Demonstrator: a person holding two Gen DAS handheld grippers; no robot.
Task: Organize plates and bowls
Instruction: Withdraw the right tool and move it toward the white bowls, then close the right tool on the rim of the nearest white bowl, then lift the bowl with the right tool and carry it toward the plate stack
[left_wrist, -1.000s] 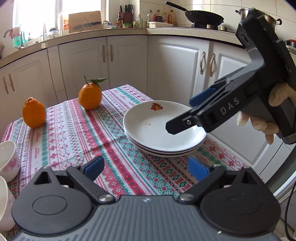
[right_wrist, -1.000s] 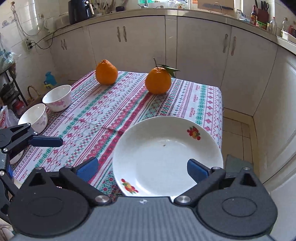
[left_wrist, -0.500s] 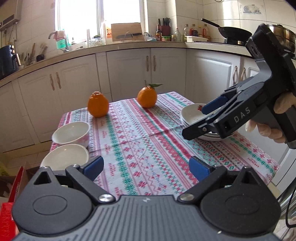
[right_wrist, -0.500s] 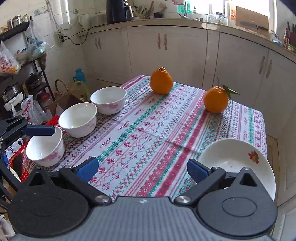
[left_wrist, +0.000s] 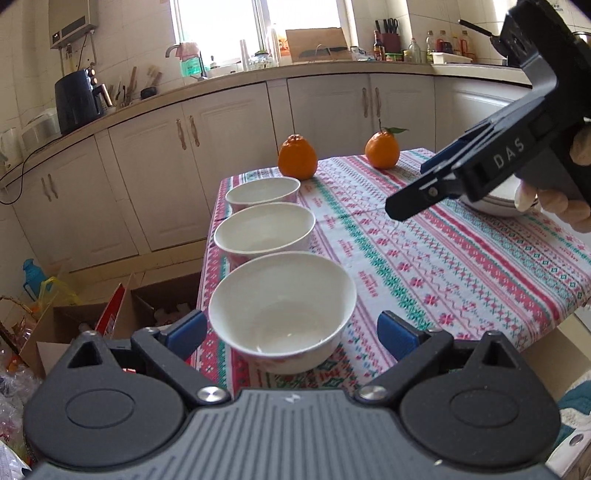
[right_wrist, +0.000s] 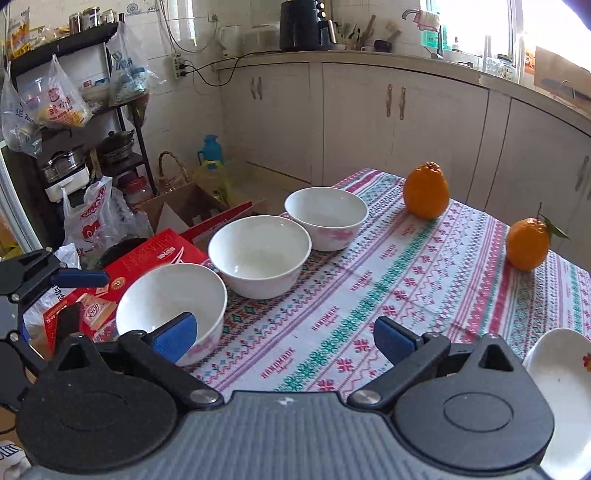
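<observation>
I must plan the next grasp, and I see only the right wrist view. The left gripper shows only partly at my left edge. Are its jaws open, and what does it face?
Observer: They are open. In the left wrist view, the left gripper faces the nearest bowl, which appears between its jaws.
Operator: My view cuts off the plate at the right edge. Is it a single plate?
Observer: No, it is a stack of plates. Several rims show one under another, though the right gripper hides most of the stack in that view.
</observation>
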